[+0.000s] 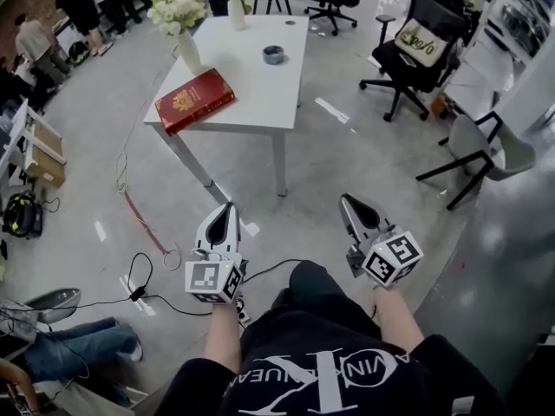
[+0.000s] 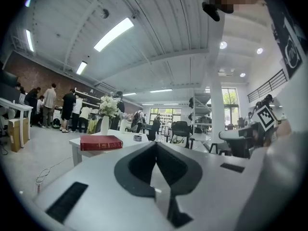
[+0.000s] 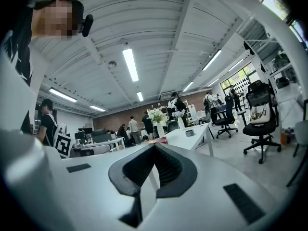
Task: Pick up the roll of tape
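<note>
Head view shows flowers point(image 1: 176, 13) in a vase point(image 1: 189, 52), with left hand-held gripper point(image 1: 229, 208) and right hand-held gripper point(image 1: 347, 201) both closed, empty.

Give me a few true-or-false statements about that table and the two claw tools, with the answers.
1. The roll of tape lies on the white table. True.
2. The red book lies on the floor. False: it lies on the table, near a corner.
3. The left gripper and the right gripper are both shut and empty. True.
4. The left gripper touches the tape. False: both grippers are held well short of the table.
5. A vase of white flowers stands on the table. True.
</note>
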Demonstrator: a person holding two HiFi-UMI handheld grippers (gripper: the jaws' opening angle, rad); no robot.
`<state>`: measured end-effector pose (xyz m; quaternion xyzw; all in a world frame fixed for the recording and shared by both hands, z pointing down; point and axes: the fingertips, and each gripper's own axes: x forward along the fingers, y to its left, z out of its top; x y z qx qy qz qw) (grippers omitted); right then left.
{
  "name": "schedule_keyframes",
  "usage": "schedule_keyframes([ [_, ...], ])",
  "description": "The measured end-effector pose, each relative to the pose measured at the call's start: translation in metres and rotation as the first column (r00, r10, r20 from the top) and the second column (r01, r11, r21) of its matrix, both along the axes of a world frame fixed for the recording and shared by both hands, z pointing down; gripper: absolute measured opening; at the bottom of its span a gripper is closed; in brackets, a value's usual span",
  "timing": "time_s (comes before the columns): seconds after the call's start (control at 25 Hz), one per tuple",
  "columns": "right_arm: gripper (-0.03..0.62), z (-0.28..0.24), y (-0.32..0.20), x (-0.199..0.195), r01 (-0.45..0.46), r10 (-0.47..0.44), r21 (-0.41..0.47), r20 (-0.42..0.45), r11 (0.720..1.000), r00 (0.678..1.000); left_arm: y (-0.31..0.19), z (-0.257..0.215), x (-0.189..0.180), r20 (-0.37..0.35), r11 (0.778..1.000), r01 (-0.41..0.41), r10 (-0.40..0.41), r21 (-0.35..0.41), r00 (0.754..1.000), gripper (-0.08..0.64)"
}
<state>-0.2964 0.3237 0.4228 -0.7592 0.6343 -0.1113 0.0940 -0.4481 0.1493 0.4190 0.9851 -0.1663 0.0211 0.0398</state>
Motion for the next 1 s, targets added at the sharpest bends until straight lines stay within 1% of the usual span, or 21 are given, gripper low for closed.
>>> schedule_keyframes([
  [0.12, 0.009, 0.002, 0.009, 0.014, -0.050, 0.049, 0.006, 0.024, 0.999, 0.998, 0.002, 0.004, 0.011, 0.007, 1.000, -0.021, 0.021, -0.015, 1.000, -0.002],
  [0.2, 0.048, 0.006, 0.010, 0.027, -0.076, 0.075, 0.015, 0.054, 0.997, 0.996, 0.000, 0.008, 0.021, 0.018, 0.999, -0.033, 0.034, -0.024, 0.999, -0.002],
  [0.28, 0.133, 0.009, 0.003, 0.040, -0.078, 0.077, 0.017, 0.068, 0.997, 0.995, -0.008, 0.012, 0.032, 0.027, 0.999, -0.037, 0.038, -0.029, 0.999, -0.002],
  [0.32, 0.154, 0.010, -0.002, 0.047, -0.075, 0.074, 0.015, 0.070, 0.997, 0.995, -0.013, 0.013, 0.038, 0.031, 0.999, -0.036, 0.037, -0.029, 0.999, -0.002],
  [0.48, 0.167, 0.016, -0.028, 0.083, -0.064, 0.063, 0.010, 0.089, 0.998, 0.994, -0.038, 0.013, 0.065, 0.054, 1.000, -0.019, 0.020, -0.013, 0.998, -0.001],
  [0.56, 0.170, 0.015, -0.043, 0.104, -0.054, 0.051, 0.019, 0.098, 0.998, 0.994, -0.055, 0.010, 0.082, 0.051, 1.000, 0.002, -0.001, -0.019, 0.999, -0.002],
  [0.72, 0.175, 0.008, -0.074, 0.152, -0.020, 0.019, 0.022, 0.079, 1.000, 0.997, -0.083, 0.003, 0.130, 0.044, 1.000, 0.021, -0.020, -0.022, 0.999, -0.002],
  [0.88, 0.176, 0.012, -0.095, 0.201, -0.012, 0.009, 0.026, 0.111, 1.000, 0.994, -0.104, -0.003, 0.176, 0.042, 0.999, 0.038, -0.037, -0.016, 0.998, -0.002],
  [1.0, 0.178, 0.007, -0.110, 0.230, 0.017, -0.020, 0.027, 0.108, 1.000, 0.994, -0.119, -0.008, 0.208, 0.033, 0.998, 0.057, -0.056, -0.021, 0.998, -0.002],
])
